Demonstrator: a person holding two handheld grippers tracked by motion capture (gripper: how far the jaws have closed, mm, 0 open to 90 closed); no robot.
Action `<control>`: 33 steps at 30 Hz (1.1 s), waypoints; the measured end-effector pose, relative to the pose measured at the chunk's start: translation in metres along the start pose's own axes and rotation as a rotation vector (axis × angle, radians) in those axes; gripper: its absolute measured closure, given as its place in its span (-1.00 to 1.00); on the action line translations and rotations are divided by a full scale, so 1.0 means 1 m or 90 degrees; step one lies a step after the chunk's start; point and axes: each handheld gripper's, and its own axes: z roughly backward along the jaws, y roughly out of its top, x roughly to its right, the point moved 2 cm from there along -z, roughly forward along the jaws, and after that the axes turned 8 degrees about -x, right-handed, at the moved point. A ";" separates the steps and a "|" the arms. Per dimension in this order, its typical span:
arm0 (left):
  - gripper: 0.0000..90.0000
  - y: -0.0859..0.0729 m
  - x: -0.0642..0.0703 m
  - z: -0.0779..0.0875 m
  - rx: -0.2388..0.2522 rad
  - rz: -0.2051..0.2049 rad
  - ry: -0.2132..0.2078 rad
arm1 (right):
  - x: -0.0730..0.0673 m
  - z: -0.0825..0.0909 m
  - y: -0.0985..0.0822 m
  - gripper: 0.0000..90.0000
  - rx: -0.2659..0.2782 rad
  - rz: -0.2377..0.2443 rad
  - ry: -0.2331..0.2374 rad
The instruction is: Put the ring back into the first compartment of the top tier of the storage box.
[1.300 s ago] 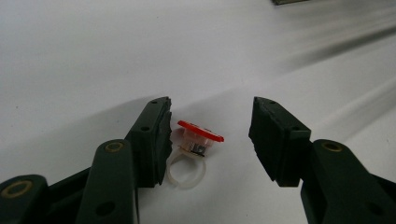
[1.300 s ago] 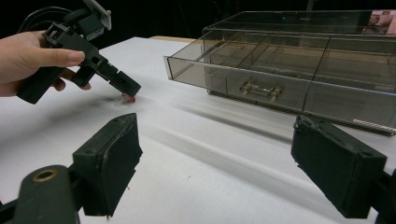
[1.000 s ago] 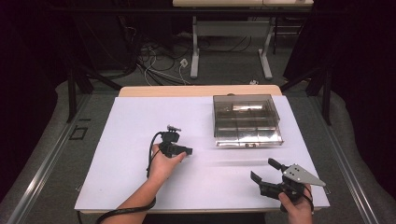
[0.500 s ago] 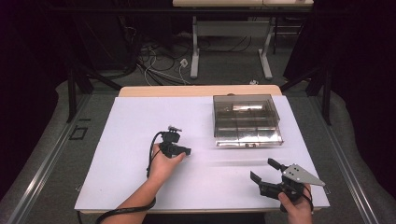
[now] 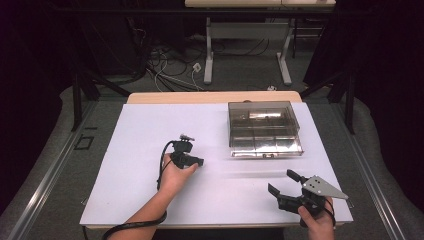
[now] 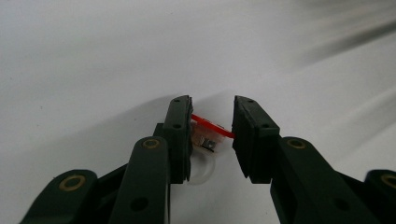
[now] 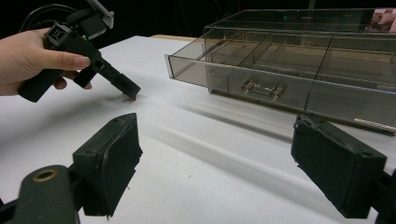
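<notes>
1. On the white table top (image 5: 125, 170), left of the middle, the person's left hand (image 5: 172, 176) holds the left gripper (image 5: 198, 161) tilted down, with its tips at the surface.
2. Between that gripper's jaws sits a small red part (image 6: 212, 126) with a clear rounded piece under it; the left gripper view shows the red strip spanning from one pad to the other, touching both.
3. Those jaws have just been closing, and they now clamp on the small red part, which lies right at the table surface.
4. Seen from the right gripper view, the left gripper (image 7: 128, 91) slants down to the table, and a speck of red shows at its tips.
5. Further right and toward the far edge stands a smoky clear drawer box (image 5: 264, 131), its front with a small handle facing the person and dividers visible inside.
6. Near the right front corner, the right hand (image 5: 316, 225) holds the right gripper (image 5: 284, 182) above the table top, well apart from the box and from the left gripper.
7. Its jaws stand wide apart with nothing between them; the right gripper view looks across bare table between the two pads (image 7: 112, 158).
</notes>
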 end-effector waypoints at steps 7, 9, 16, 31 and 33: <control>0.51 0.000 -0.001 0.000 -0.004 -0.004 0.000 | 0.000 0.000 0.000 -0.67 0.000 -0.001 0.001; 0.51 0.000 -0.001 0.000 -0.005 -0.004 0.000 | 0.000 0.000 0.000 -0.67 0.003 0.000 0.000; 0.51 0.001 -0.001 0.000 -0.004 0.000 0.000 | 0.000 0.000 0.000 -0.67 -0.001 0.000 0.001; 0.51 0.003 0.001 0.001 -0.009 -0.005 -0.002 | 0.000 0.000 0.000 -0.67 0.001 0.001 0.001; 0.51 0.004 0.001 0.002 -0.010 -0.006 -0.001 | 0.000 0.000 0.000 -0.67 0.001 0.000 0.001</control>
